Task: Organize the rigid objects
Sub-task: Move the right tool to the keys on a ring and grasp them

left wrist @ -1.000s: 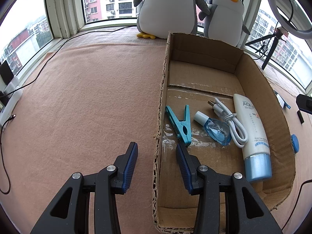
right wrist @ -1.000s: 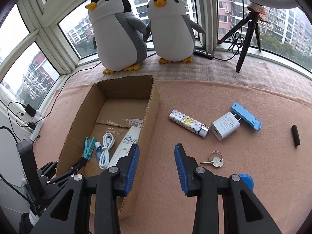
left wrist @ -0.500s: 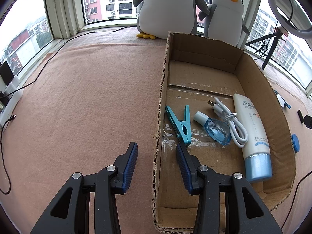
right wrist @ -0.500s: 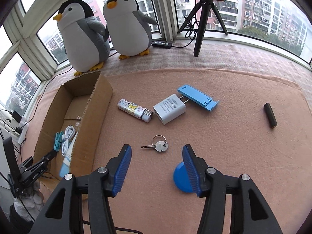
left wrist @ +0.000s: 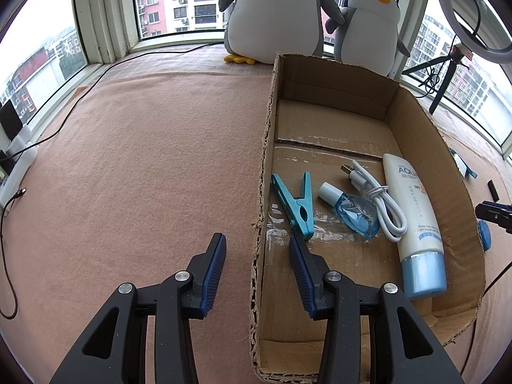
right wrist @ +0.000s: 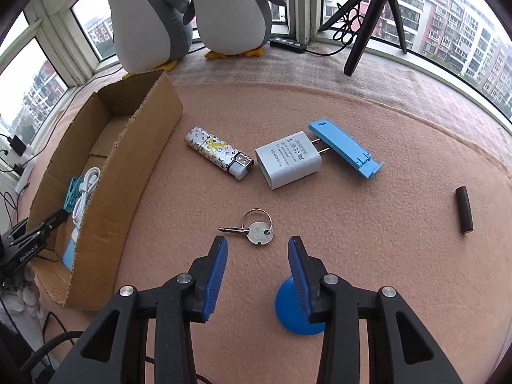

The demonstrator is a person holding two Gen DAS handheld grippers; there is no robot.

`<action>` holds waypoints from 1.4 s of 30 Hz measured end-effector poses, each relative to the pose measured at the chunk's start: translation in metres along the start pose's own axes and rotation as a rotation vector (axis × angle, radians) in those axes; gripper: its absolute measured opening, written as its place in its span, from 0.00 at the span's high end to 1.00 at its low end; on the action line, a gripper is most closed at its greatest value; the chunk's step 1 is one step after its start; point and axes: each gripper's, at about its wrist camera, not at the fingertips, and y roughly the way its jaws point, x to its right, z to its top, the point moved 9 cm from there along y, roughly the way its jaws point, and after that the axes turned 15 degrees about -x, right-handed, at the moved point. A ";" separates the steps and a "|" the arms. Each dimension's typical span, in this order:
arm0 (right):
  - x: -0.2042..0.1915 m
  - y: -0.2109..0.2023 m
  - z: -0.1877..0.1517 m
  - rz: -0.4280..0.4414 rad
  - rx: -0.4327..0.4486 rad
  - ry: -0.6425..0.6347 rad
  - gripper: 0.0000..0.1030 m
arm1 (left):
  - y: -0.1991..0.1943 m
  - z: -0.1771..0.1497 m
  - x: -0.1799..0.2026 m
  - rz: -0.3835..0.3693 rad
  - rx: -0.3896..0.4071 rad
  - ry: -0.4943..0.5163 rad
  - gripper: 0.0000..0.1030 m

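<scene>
Right gripper [right wrist: 257,249] is wide open and empty, hanging just short of the key [right wrist: 252,231] on its ring, with a blue round lid [right wrist: 292,312] partly under its right finger. Past the key on the pink tabletop [right wrist: 368,240] sit a patterned lighter [right wrist: 219,152], a white charger plug [right wrist: 288,159], a blue plastic stand [right wrist: 345,148] and a small black cylinder [right wrist: 464,209]. Left gripper [left wrist: 257,252] is open too, straddling the cardboard box [left wrist: 263,166] wall. Inside: teal clothespin [left wrist: 294,203], small blue bottle [left wrist: 350,209], white USB cable [left wrist: 379,198], sunscreen tube [left wrist: 414,224].
</scene>
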 end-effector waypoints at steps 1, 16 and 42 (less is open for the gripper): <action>-0.003 0.003 0.000 -0.004 -0.009 -0.019 0.65 | 0.000 0.000 0.000 -0.001 0.000 0.000 0.56; -0.007 0.027 0.012 -0.092 -0.048 -0.138 0.65 | 0.000 0.000 -0.001 -0.004 0.000 -0.005 0.56; -0.016 -0.004 0.013 -0.061 0.040 -0.100 0.79 | 0.001 0.000 -0.001 -0.003 0.001 -0.002 0.56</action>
